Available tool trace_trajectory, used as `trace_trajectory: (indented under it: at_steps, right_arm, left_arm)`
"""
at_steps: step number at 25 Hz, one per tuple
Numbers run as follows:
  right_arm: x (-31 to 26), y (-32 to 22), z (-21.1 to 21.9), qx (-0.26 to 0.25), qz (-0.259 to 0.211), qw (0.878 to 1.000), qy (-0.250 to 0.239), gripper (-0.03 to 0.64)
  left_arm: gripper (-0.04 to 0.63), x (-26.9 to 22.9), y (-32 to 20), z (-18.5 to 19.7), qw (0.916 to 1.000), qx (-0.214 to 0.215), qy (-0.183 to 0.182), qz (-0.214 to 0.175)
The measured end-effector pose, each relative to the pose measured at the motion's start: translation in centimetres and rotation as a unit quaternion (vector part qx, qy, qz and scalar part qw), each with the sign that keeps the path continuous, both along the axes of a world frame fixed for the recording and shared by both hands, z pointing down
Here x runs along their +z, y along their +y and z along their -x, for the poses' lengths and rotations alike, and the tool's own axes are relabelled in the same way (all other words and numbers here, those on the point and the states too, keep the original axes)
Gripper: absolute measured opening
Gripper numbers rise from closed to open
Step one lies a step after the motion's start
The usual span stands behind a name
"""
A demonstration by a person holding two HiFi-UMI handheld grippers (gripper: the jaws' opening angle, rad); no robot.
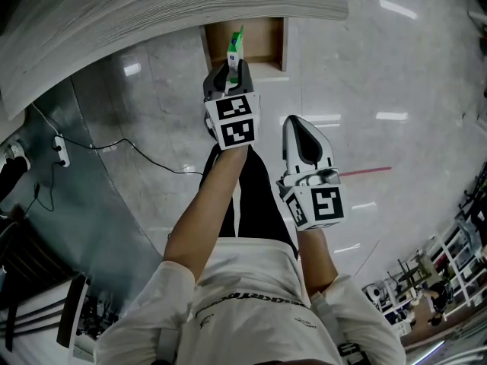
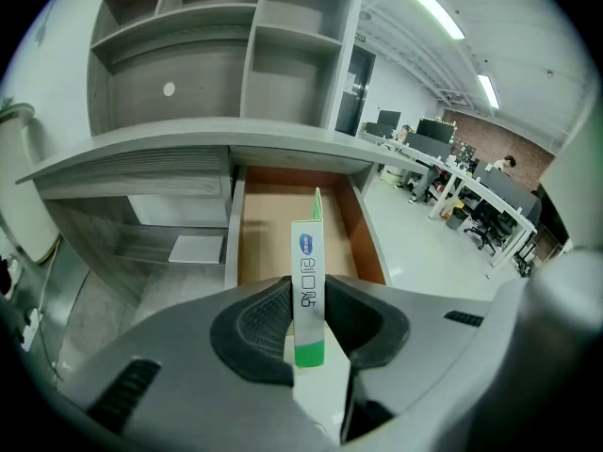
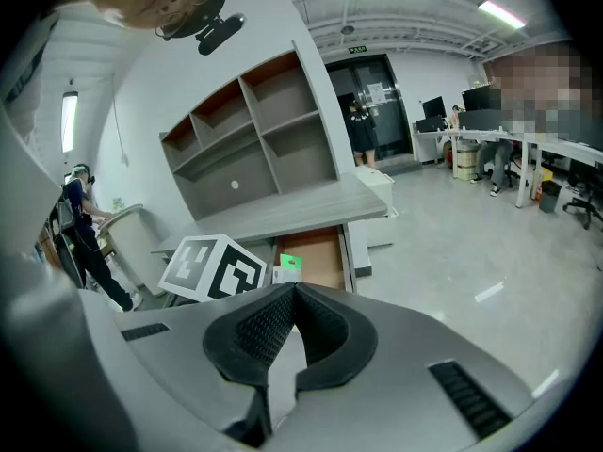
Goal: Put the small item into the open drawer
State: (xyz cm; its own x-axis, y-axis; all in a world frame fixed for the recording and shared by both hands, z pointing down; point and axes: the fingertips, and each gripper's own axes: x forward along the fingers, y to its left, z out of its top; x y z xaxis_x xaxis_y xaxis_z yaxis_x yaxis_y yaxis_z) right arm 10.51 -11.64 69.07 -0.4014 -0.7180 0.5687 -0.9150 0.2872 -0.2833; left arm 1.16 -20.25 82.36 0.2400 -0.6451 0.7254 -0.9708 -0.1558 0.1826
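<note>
An open-plan office. In the left gripper view, rows of desks [image 2: 471, 188] with monitors [image 2: 429, 130] and office chairs [image 2: 488, 224] stand at 3 o'clock, under ceiling strip lights [image 2: 424, 3] at 1 o'clock. A grey shelving unit [image 2: 236, 55] stands at 11 o'clock.

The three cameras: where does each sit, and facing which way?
Head view: on the person's head, looking down at both forearms, the left claw and right claw.
Left gripper view: on the left claw, looking along jaws shut on a slim white-and-green cardboard box, toward the open brown wooden drawer.
Right gripper view: on the right claw, empty jaws together, facing the grey desk.
All share box and drawer.
</note>
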Motion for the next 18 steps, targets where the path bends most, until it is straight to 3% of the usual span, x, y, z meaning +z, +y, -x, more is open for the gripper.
trace_trajectory:
  at_steps: [18]
  right_arm:
    - [0.5, 0.3, -0.8, -0.001, 0.005, 1.000, 0.000, 0.032]
  left_arm:
    - [0.106, 2.8, -0.8, 0.3, 0.9994, -0.012, 0.000, 0.031]
